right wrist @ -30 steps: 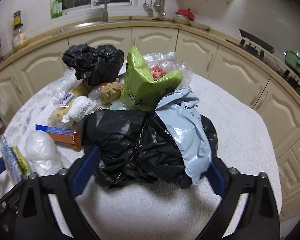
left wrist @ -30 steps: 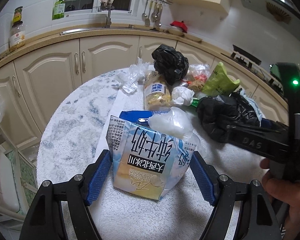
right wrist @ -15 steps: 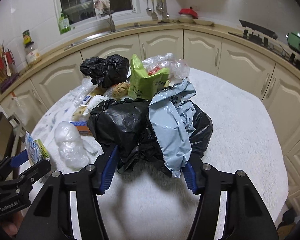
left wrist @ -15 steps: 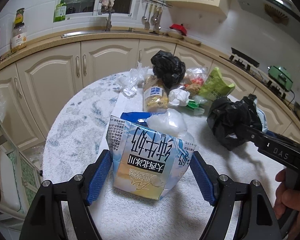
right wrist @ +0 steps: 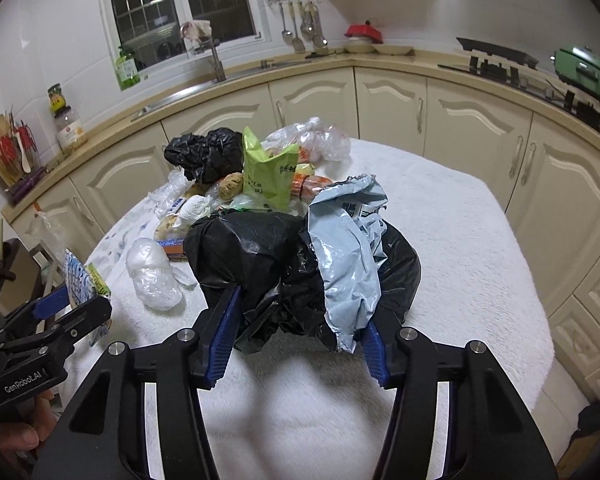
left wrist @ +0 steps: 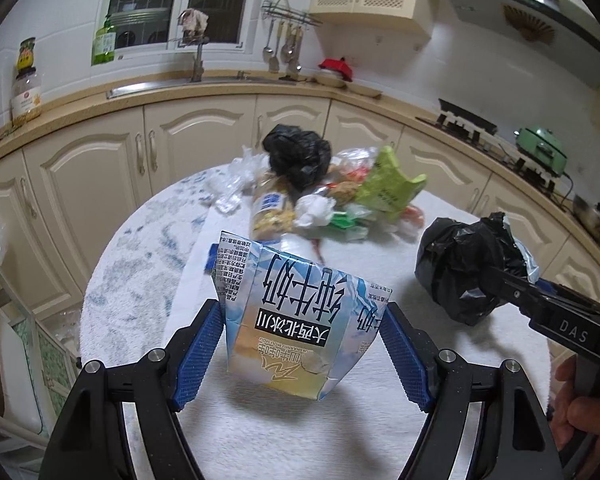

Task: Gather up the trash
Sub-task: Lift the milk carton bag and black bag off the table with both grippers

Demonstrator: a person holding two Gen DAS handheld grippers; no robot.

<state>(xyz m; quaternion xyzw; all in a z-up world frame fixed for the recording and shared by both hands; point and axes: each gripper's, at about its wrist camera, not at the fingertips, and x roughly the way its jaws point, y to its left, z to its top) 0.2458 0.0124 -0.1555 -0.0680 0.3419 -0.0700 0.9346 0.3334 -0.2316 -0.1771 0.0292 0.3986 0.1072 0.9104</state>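
A blue and white milk carton [left wrist: 296, 320] hangs upside down above the white table [left wrist: 284, 432], and my left gripper [left wrist: 302, 314] is shut on its sides. To its right hangs a crumpled black bag [right wrist: 252, 252] with a grey-blue mailer [right wrist: 348, 248] wrapped into it. My right gripper [right wrist: 300, 312] has this bundle between its pads, and its jaws are still closing and squeezing it. The bundle [left wrist: 460, 268] casts a shadow on the cloth below. A hand [left wrist: 580, 412] holds the right gripper's handle.
At the table's far side lies a pile of trash with a green snack bag [right wrist: 268, 176], another black bag [right wrist: 204, 152] and clear wrappers. A clear plastic wad [right wrist: 152, 276] lies near the left gripper. Cream cabinets [right wrist: 480, 132] curve round the table.
The right gripper's jaws have narrowed onto the black bag bundle and lifted it back from the pile. The left gripper has raised the milk carton off the table.
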